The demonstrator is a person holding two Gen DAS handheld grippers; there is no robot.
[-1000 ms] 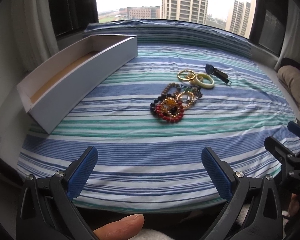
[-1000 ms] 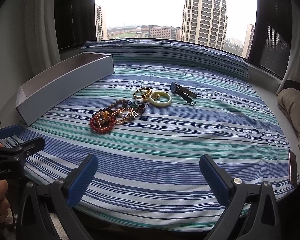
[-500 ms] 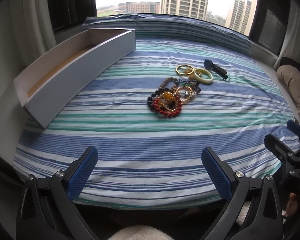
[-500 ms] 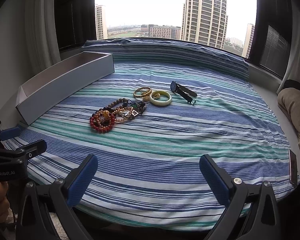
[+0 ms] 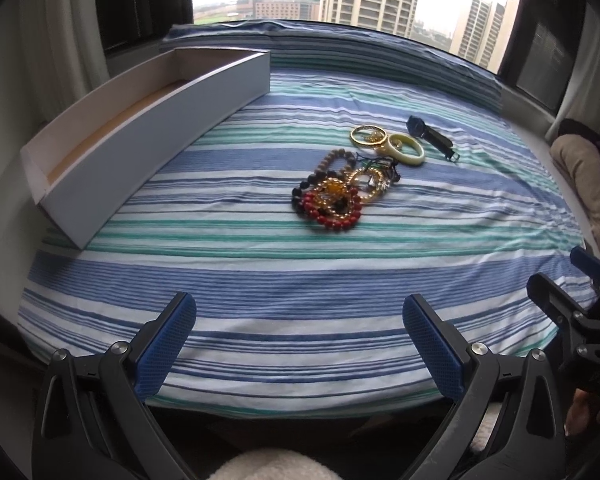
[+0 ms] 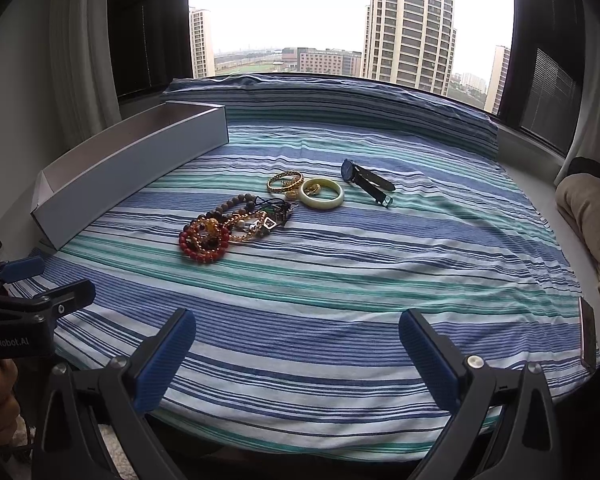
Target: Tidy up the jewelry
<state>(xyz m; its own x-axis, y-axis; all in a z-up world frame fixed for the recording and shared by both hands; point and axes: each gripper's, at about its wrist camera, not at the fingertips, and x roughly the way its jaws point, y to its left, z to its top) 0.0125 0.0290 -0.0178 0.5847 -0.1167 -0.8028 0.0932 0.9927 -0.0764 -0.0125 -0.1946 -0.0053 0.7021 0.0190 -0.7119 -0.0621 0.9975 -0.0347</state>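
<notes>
Both claws wide apart, holding nothing, low over the striped bedspread [image 5: 260,312].

Left gripper [image 5: 300,344] and right gripper [image 6: 296,344] sit bottom of frame; jewelry pile [image 5: 340,196] lies centre, white box [image 5: 140,136] upper left.

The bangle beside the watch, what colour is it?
Pale creamy green bangle; right wrist view shows it best.

Blue-green striped sheet [image 5: 260,280]; red beads [image 5: 334,216]; white box [image 5: 140,136].

Spread left claw [image 5: 298,326], jewelry pile [image 5: 342,190], box [image 5: 140,120]
</notes>
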